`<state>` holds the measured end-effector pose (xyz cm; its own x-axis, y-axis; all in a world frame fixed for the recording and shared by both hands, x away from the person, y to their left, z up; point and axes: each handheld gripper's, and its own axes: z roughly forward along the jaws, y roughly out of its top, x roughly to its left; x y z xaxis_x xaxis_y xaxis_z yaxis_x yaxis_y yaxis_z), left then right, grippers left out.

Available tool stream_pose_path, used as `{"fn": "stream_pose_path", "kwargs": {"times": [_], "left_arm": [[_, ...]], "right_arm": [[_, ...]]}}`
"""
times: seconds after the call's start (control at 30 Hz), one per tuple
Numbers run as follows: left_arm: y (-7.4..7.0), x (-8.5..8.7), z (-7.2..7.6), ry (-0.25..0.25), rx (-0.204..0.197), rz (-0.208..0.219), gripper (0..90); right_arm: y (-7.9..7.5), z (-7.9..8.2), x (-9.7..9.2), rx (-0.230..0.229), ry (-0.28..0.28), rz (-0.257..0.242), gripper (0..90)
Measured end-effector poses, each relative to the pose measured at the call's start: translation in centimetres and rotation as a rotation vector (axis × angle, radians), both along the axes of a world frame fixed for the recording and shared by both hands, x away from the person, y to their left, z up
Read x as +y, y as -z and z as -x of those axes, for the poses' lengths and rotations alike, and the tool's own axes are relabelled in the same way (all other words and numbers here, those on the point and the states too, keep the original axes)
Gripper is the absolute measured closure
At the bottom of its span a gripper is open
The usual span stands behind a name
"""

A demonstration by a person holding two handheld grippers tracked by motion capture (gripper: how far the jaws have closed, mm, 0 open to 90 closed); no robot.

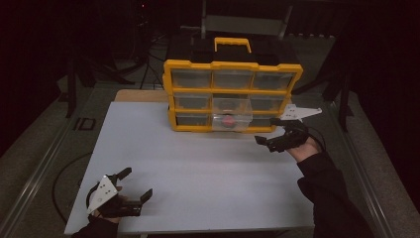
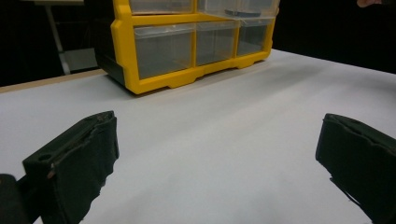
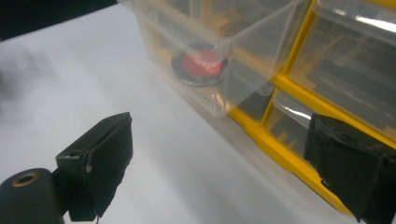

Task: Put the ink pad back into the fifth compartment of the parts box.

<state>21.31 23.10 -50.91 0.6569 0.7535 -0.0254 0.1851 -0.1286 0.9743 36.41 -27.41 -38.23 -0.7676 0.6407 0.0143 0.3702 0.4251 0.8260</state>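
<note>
A yellow organiser (image 1: 232, 94) with clear drawers stands at the back of the white table (image 1: 188, 168). Its middle drawer (image 1: 232, 115) is pulled out, with a red and black round thing (image 1: 228, 121) inside, also seen as a red disc (image 3: 201, 65) through the clear drawer wall (image 3: 224, 51). My right gripper (image 1: 271, 137) is open just right of that drawer, near the organiser's lower right corner. My left gripper (image 1: 136, 184) is open near the table's front left corner with nothing between its jaws; the organiser (image 2: 187, 42) lies far ahead of it.
A wooden board (image 1: 141, 95) shows behind the table at the left. Dark stands and cables (image 1: 143, 59) sit on the floor behind. A metal rail (image 1: 39, 168) runs along the left side. White table surface (image 2: 224, 140) stretches between the left gripper and the organiser.
</note>
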Motion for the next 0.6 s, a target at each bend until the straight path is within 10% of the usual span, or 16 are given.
{"fn": "stream_pose_path", "kwargs": {"times": [0.6], "left_arm": [[0.0, 0.0, 0.0, 0.001, -0.002, -0.003, 0.0]], "right_arm": [[3.4, 2.6, -0.6, 0.005, -0.017, -0.012, 8.3]]}}
